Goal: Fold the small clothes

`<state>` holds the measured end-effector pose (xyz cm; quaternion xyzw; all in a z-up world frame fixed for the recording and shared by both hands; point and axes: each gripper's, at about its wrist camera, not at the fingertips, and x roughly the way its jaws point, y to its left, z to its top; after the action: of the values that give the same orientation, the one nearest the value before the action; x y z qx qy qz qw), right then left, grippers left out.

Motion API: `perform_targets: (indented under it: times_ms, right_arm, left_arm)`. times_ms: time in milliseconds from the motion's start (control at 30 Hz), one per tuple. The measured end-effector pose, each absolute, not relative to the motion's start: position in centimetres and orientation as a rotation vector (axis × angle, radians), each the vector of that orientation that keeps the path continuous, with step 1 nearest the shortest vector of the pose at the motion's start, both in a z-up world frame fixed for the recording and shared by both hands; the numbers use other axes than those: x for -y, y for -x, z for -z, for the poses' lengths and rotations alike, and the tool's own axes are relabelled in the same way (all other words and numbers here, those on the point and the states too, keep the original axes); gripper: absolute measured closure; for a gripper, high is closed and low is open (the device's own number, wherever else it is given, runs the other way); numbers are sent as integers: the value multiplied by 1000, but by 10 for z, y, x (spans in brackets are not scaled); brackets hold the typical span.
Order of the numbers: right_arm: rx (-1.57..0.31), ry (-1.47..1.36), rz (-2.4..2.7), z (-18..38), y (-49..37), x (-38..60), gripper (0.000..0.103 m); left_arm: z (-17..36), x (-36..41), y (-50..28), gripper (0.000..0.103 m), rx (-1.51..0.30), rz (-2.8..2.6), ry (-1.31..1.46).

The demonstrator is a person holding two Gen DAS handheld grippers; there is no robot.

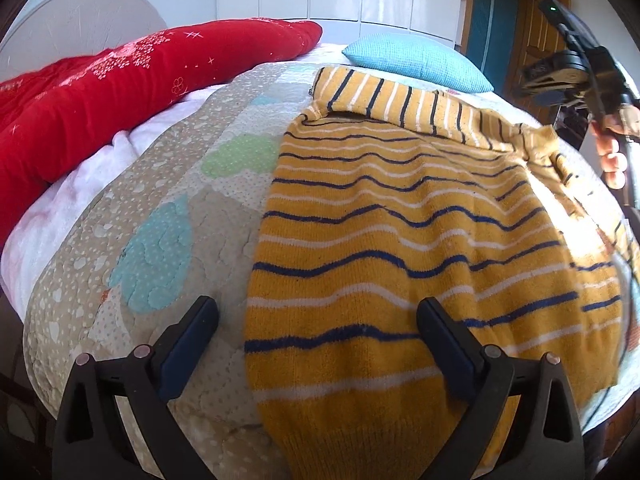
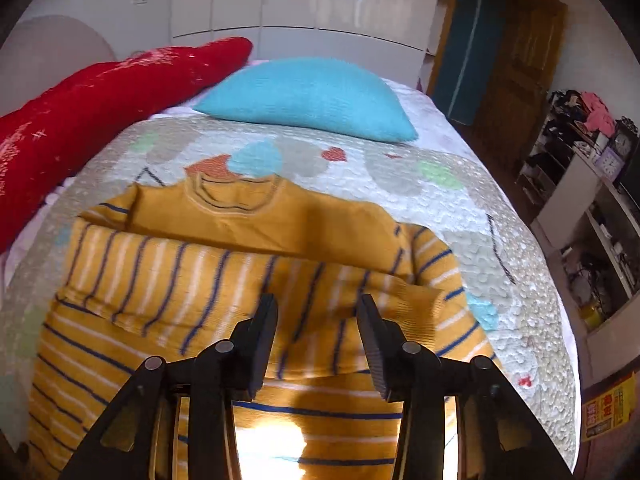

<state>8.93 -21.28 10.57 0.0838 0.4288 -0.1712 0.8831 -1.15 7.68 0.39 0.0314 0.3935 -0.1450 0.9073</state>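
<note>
Left wrist view. Yellow knit sweater with navy and white stripes, spread flat on quilted bedspread. One sleeve folded across the far end, stripes running crosswise to the body's. Ribbed hem nearest the camera. Some wrinkling toward the far right edge. Left gripper wide open, holding nothing; left finger over bare quilt, right finger over the sweater's lower body, the sweater's left edge between them. Contact with fabric: cannot tell. Right gripper seen at upper right, held in a hand, above the sweater's far right corner; jaw spacing not readable from here. Red blanket and blue pillow beyond.

Right wrist view. Same sweater, neckline at far end, plain yellow shoulder band below it, folded sleeve lying across the chest. Slight motion blur. Right gripper partly open, nothing between the fingers, poised just above the folded sleeve near its cuff end. Blue pillow and red blanket at the head of the bed; shelving to the right.
</note>
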Motion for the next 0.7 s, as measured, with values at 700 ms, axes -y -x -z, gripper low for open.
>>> perform_targets:
  times_ms: [700]
  right_arm:
    - [-1112,-203,106,-46,-253,64,55]
  left_arm:
    - [-20,-146,20,4,-853,281,153]
